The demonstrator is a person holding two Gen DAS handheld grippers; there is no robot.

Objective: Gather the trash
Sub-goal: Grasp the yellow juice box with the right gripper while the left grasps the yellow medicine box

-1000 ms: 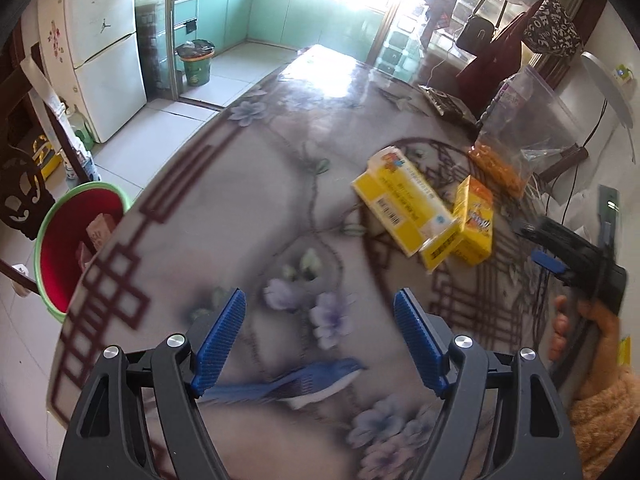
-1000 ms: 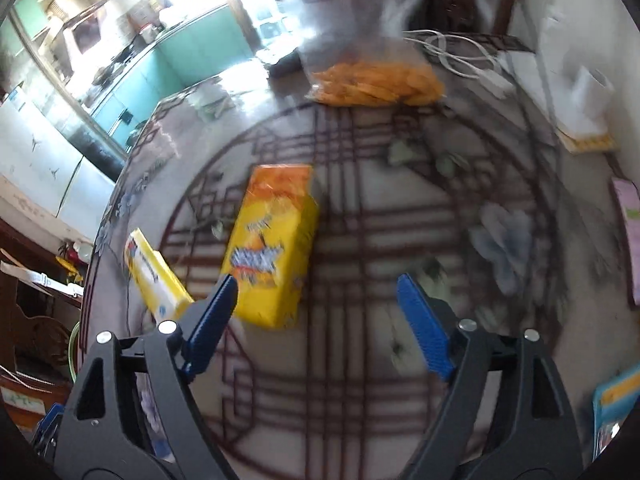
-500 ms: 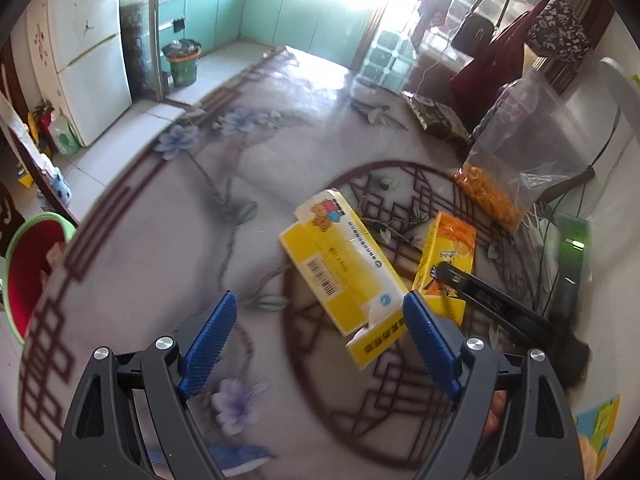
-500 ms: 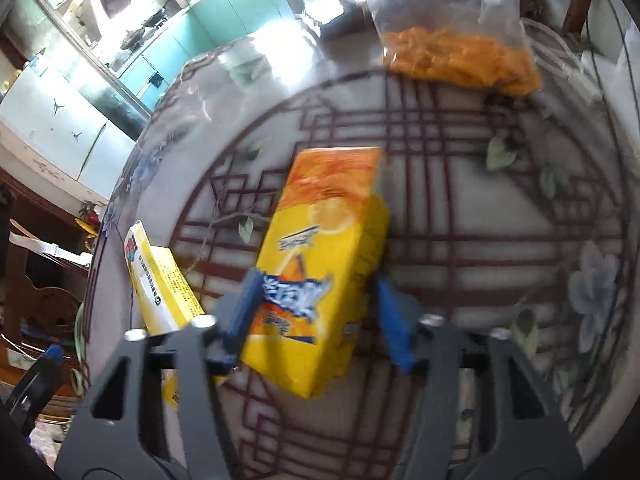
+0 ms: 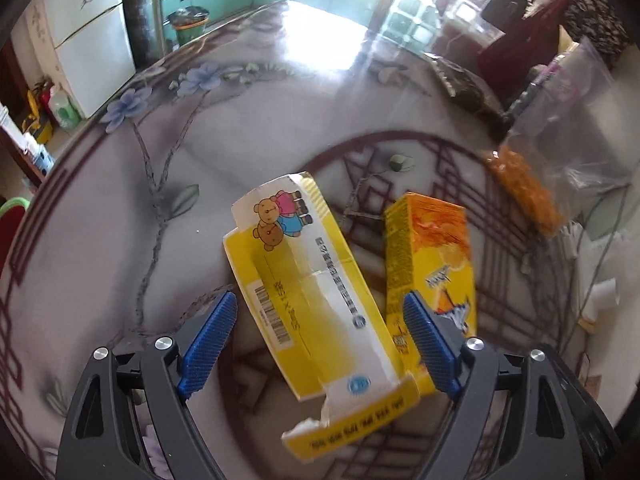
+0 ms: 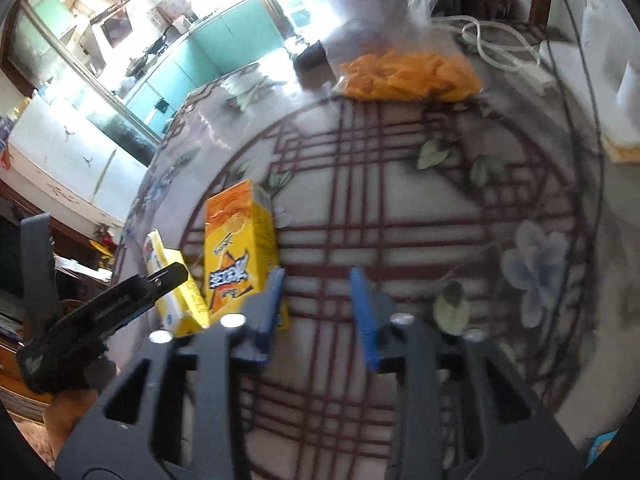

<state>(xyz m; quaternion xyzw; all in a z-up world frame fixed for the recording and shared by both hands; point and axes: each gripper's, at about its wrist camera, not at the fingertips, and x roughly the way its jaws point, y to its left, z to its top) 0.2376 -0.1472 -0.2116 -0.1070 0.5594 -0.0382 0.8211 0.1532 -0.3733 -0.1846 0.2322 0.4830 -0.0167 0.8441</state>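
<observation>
A torn yellow-and-white carton with cartoon bears (image 5: 308, 292) lies flat on the patterned table. My left gripper (image 5: 320, 344) is open with its blue pads on either side of the carton's near half, not closed on it. An orange juice box (image 5: 432, 276) lies just right of it, behind the right pad. In the right wrist view the juice box (image 6: 236, 252) and the carton (image 6: 176, 292) lie to the left of my right gripper (image 6: 318, 312). That gripper's jaws are narrowed but apart and hold nothing.
A clear plastic bag of orange snacks (image 5: 532, 188) sits at the back right of the table, also seen in the right wrist view (image 6: 408, 76). White cables (image 6: 500, 52) and paper lie at the far right. A green-rimmed red bin (image 5: 10, 210) stands off the table's left edge.
My left gripper moved forward and right until its pads straddle the bear carton. My right gripper drew off the juice box to the right, and its jaws narrowed.
</observation>
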